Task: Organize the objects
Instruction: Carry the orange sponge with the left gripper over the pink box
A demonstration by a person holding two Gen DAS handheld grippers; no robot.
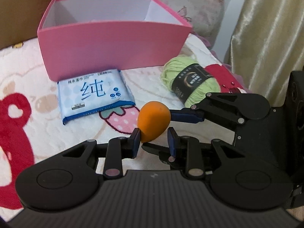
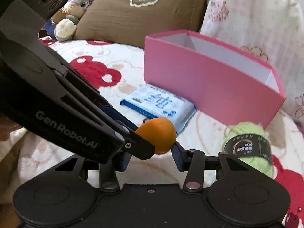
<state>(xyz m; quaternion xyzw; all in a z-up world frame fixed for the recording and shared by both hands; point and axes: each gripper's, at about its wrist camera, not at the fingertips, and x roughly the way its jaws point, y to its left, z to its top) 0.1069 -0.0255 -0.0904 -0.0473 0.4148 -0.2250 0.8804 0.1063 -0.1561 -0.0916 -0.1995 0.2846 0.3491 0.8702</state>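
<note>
My left claw [image 1: 153, 140] pinching orange sponge egg [image 1: 153, 122] at narrow end, raised over bedspread [image 1: 38, 87]. My right claw [image 2: 152, 152] half spread around same egg; contact unclear. Pink box [image 1: 114, 51] looks empty: nothing stowed yet. Wipes pack [image 1: 95, 96], green yarn [image 1: 190, 83] left on bedspread beside box. Box floor hidden.
</note>
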